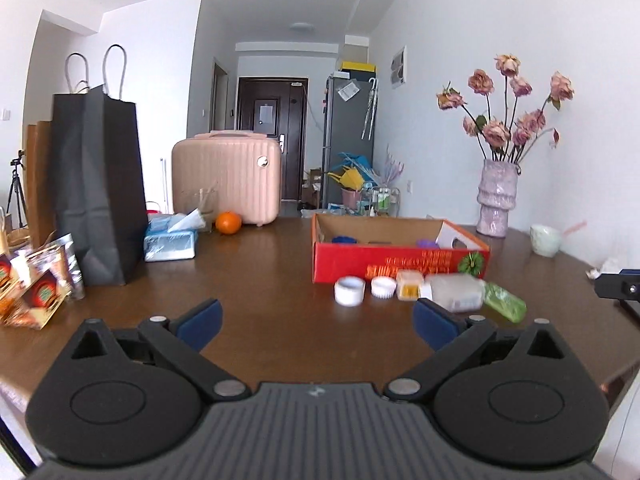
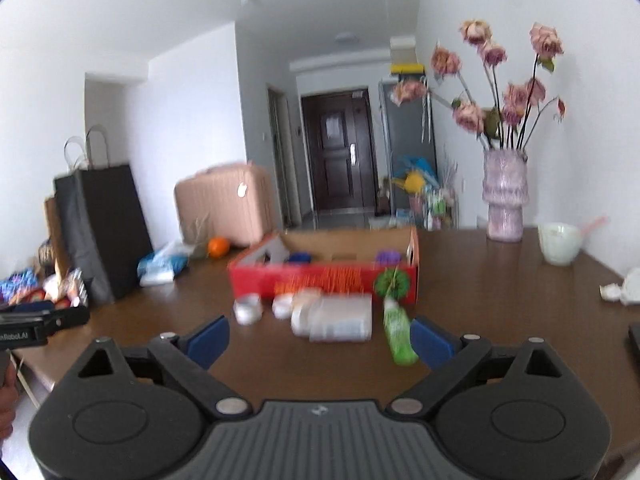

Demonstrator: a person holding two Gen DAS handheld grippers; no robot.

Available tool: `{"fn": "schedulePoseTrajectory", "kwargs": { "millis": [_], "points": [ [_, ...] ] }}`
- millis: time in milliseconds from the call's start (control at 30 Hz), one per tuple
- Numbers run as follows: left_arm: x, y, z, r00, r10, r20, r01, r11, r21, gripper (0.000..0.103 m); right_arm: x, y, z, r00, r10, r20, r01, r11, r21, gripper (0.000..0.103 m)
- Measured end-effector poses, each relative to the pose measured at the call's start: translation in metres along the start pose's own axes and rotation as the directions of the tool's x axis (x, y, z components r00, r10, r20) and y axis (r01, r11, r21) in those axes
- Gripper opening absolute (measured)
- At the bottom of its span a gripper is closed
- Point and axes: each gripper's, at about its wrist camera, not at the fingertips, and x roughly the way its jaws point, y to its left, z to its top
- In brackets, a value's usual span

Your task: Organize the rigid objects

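Observation:
A red cardboard box [image 1: 400,266] [image 2: 320,278] stands open on the brown table, with blue and purple items inside. In front of it lie a white round jar [image 1: 349,290] [image 2: 248,309], a white ribbed cap [image 1: 383,287] [image 2: 283,306], a small yellow-and-white box [image 1: 409,285], a white bottle on its side [image 1: 454,292] [image 2: 336,317] and a green bottle on its side [image 1: 505,302] [image 2: 398,334]. My left gripper [image 1: 318,322] is open and empty, short of these items. My right gripper [image 2: 320,340] is open and empty, its jaws to either side of the white and green bottles in view.
A black paper bag [image 1: 98,184], a tissue pack [image 1: 171,240], an orange [image 1: 228,223] and a pink case [image 1: 227,178] stand at the back left. Snack packets [image 1: 36,284] lie at the left edge. A vase of dried roses [image 1: 496,200] and a white bowl [image 1: 545,240] stand at the right.

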Motion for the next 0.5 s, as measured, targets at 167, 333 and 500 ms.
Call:
{"fn": "schedulePoseTrajectory", "kwargs": {
  "millis": [167, 333, 500],
  "points": [
    [-0.029, -0.007, -0.019, 0.999, 0.051, 0.007, -0.051, 0.994, 0.094, 0.103, -0.032, 0.010, -0.029, 1.000, -0.015, -0.023, 0.015, 1.000, -0.023, 0.101],
    [-0.057, -0.004, -0.033, 1.000, -0.013, -0.021, 0.014, 0.998, 0.060, 0.103, -0.060, 0.015, -0.054, 0.999, -0.047, -0.015, 0.047, 0.998, -0.043, 0.102],
    [-0.052, -0.012, -0.032, 0.999, 0.035, 0.004, -0.036, 0.992, 0.119, 0.103, -0.056, 0.014, -0.062, 0.997, -0.054, -0.050, 0.053, 0.998, -0.036, 0.102]
  ]
}}
